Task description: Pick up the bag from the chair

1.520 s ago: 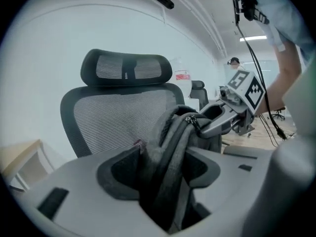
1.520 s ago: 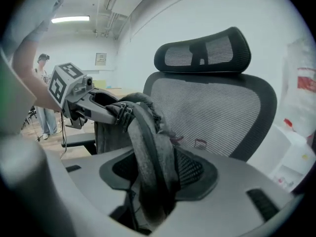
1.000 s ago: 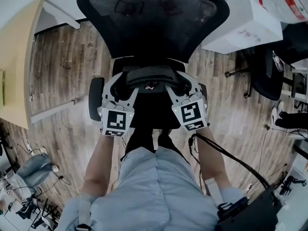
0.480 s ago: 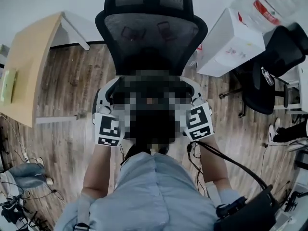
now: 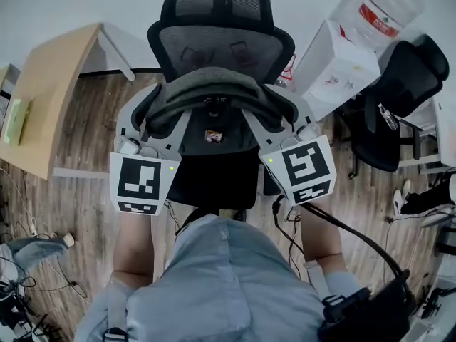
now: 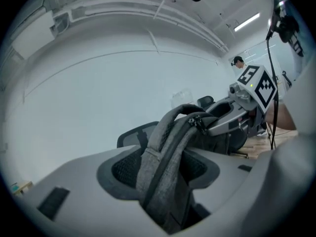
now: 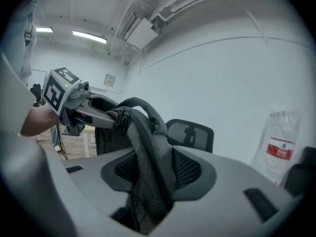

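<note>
Head view: we hold the bag (image 5: 214,90) above the chair (image 5: 214,43), left gripper (image 5: 160,120) and right gripper (image 5: 278,123) each clamped on its fabric; an uneven pull could slip one pinch.

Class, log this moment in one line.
left gripper: shut on bag | right gripper: shut on bag | bag: hanging before chair

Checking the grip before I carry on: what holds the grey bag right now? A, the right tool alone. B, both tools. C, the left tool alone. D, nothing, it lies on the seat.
B: the bag has its grey fabric pinched between the jaws of the left tool and of the right tool.
</note>
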Demonstrator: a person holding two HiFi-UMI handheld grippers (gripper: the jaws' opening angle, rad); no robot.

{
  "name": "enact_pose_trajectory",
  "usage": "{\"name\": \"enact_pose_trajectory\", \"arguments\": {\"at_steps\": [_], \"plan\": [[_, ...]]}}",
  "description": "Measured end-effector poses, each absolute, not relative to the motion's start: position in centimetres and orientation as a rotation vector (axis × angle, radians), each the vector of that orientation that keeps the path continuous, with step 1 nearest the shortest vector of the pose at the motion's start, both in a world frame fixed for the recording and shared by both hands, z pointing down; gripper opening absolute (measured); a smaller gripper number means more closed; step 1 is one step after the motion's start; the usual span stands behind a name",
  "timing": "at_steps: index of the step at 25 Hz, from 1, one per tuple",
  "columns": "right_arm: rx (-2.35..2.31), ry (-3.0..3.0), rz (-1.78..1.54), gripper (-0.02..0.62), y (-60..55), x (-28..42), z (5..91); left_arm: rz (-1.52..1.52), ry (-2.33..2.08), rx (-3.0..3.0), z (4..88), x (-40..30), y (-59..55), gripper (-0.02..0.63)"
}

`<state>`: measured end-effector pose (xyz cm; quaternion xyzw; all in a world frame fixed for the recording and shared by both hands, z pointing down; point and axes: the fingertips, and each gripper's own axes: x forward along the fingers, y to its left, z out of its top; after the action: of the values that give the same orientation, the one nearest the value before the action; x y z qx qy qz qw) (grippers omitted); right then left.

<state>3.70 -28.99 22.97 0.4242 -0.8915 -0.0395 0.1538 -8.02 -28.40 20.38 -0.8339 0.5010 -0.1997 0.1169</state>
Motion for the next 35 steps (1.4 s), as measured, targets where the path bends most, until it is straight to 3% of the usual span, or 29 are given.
{"name": "enact_pose_trajectory", "arguments": {"at_steps": [35], "plan": [[1.211,-2.525,-0.131,0.164,-28.7,3.7,23.3,-0.64,1.494,-2.399,21.0,-7.8,-28.1,0.225]]}}
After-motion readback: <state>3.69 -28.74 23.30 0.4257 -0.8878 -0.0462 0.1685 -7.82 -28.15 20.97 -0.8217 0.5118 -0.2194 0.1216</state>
